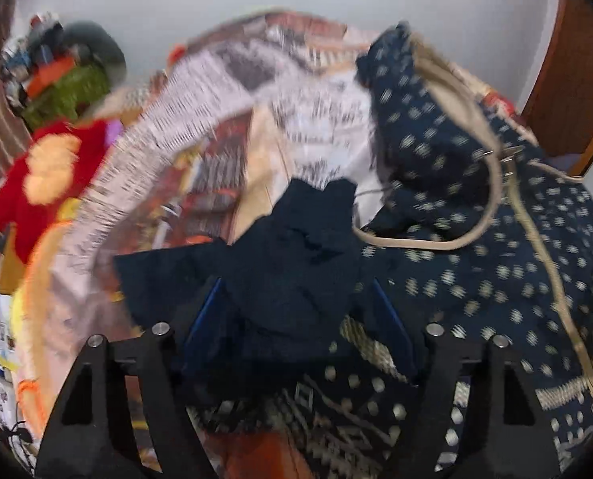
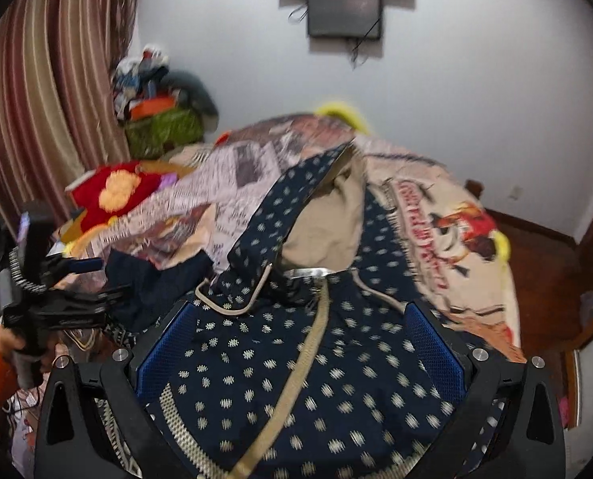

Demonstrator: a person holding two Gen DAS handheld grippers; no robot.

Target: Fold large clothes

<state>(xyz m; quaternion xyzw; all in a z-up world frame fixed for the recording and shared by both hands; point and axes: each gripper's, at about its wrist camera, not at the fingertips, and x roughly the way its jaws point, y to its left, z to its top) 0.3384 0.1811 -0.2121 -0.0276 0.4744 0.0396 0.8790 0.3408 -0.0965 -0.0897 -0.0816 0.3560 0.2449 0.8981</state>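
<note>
Progress: barely started tbh | navy dotted cotton garment with beige trim [image 2: 336,359] heaped, rumpled, unfolded on patterned bedspread [image 2: 436,215] | left gripper [image 1: 292,311] jaws apart around dark cloth, grip unclear | right gripper [image 2: 300,343] jaws apart over it

Red lettering is printed on the bedspread [image 2: 424,239], beside its cowboy figure [image 2: 466,223], but it is too blurred to be read. Newsprint-like text on the bedspread nearer the curtain [image 2: 48,80] is likewise illegible.
</note>
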